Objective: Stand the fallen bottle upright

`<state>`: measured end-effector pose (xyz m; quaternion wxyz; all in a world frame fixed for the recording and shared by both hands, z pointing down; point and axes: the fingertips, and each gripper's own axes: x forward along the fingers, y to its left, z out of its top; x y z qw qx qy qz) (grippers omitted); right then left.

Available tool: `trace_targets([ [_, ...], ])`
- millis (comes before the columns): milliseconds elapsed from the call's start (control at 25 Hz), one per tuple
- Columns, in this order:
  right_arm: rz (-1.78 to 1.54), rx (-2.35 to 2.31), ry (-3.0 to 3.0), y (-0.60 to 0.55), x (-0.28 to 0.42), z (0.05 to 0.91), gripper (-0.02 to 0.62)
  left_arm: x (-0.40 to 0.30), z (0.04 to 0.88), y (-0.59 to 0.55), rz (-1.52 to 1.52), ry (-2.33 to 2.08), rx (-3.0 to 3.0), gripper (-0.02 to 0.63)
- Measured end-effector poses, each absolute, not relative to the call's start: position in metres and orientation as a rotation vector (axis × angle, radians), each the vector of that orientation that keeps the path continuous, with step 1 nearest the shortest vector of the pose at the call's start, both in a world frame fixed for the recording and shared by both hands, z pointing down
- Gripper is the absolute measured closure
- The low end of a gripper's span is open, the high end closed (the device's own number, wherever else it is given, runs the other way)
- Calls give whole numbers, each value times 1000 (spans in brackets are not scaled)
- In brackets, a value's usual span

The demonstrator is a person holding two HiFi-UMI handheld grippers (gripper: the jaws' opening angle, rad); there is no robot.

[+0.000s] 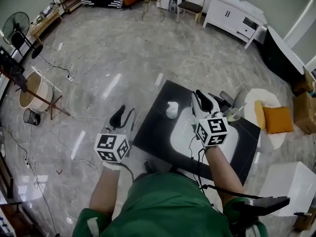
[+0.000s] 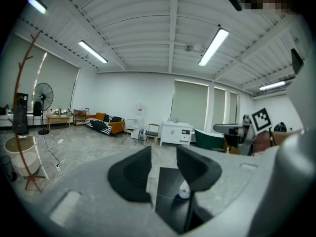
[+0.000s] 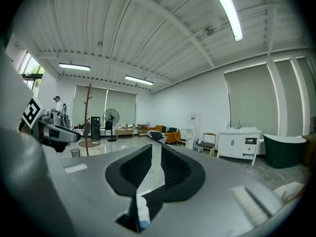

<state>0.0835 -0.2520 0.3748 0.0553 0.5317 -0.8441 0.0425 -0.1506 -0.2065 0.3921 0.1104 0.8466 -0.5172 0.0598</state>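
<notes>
A small white bottle (image 1: 172,109) rests on the black table (image 1: 153,132) near its far left part; it looks to be lying down, though I cannot be sure. In the right gripper view the bottle (image 3: 142,214) shows low between the jaws, white with a blue end. From the left gripper view the bottle (image 2: 183,191) is only a small white shape ahead. My left gripper (image 1: 123,116) hangs open off the table's left edge. My right gripper (image 1: 203,100) hovers over the table just right of the bottle, its jaws a narrow gap apart and empty.
A white oval mat (image 1: 181,132) lies on the table under my right arm. A round white side table with an orange cushion (image 1: 278,118) stands to the right. A white cabinet (image 1: 232,14), chairs, a fan (image 1: 16,27) and floor cables ring the marble floor.
</notes>
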Motion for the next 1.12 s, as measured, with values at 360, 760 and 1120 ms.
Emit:
trace_targets([
  [360, 49, 1702, -2659, -233, 102, 320, 545, -121, 343, -225, 117, -1518, 2615, 453],
  [760, 21, 1820, -2603, -227, 127, 310, 545, -112, 318, -244, 85, -1604, 2650, 456],
  [1120, 28, 1826, -2577, -234, 126, 321, 545, -110, 334, -252, 142, -1586, 2645, 456],
])
